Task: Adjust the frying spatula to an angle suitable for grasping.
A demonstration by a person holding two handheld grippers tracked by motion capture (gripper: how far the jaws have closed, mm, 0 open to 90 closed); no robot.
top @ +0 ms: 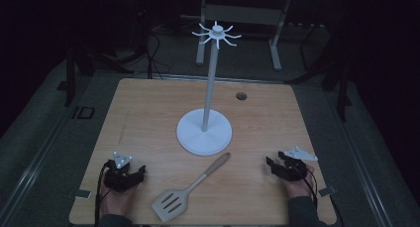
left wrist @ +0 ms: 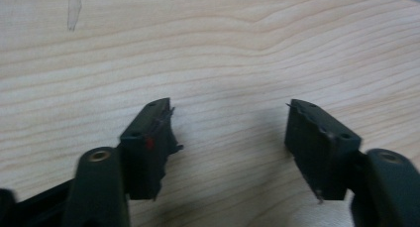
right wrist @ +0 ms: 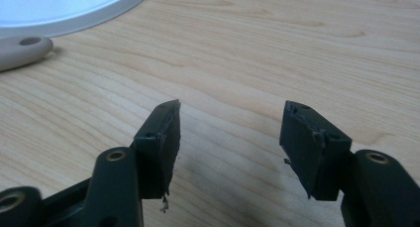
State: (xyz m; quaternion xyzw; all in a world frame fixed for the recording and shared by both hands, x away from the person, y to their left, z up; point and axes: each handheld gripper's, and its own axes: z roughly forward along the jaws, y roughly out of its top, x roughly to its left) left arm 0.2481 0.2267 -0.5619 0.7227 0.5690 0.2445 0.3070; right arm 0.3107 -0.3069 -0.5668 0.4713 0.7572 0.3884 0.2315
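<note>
A slotted spatula lies flat on the wooden table, about midway between the two grippers and touched by neither. Its broad, squarish blade with long slots points toward the near table edge, closer to the left gripper; its slim, rounded handle runs diagonally away, and the tip ends just beside the base of the white stand.

In the right gripper view that pale handle tip, with a small hanging hole, shows far off to the left of the fingers, against the smooth white disc of the stand's base.

The right gripper rests near the table's right edge, jaws spread wide with only bare wood grain between its fingers. The left gripper's jaws are likewise spread, nothing between its fingers, just light grained wood.

From above, the stand's thin pole rises to a ring of curved hooks. Bare tabletop lies around both grippers.
</note>
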